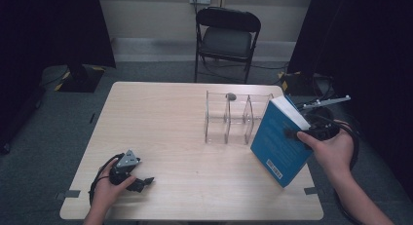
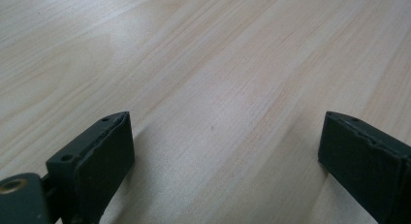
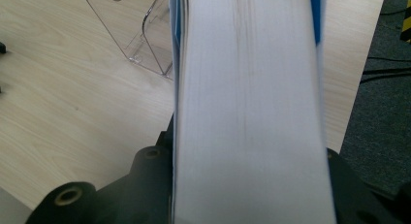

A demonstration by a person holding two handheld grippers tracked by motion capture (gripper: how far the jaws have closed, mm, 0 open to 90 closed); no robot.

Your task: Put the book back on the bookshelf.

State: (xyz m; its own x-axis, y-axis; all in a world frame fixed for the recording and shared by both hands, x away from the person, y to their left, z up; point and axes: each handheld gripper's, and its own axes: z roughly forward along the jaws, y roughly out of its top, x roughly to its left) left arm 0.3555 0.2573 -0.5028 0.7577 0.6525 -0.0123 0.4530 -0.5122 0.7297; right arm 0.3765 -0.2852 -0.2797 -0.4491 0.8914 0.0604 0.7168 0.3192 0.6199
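My left tongs (image 1: pixel 141 182) are resting at about seven o'clock on the pale wood-grain tabletop (image 1: pixel 165 132), my left hand (image 1: pixel 109 188) wrapped around the black body under its grey three-cornered plate. In the left gripper view the two black jaws are standing wide apart and released, with bare wood (image 2: pixel 218 88) between them.

Moving rightwards, a clear acrylic divider rack (image 1: pixel 237 118) with upright partitions is standing at about one o'clock on the tabletop, well apart from the left tongs. A small dark grey object (image 1: pixel 231 96) is sitting at its far rim; I cannot tell what it is.

Just beside the rack, at about three o'clock, I am holding a thick blue-covered book (image 1: pixel 280 142) with white page edges. It is tilting, its top leaning towards the rack, its lower corner just over the tabletop's right edge. My right tongs (image 1: pixel 298 134) are clenching it across its thickness, my right hand (image 1: pixel 331 149) behind them. In the right gripper view the white page block (image 3: pixel 247 112) is running up between the jaws, the blue covers on either side pressed by the pads, with the clear rack (image 3: pixel 145 35) at eleven o'clock beyond it.
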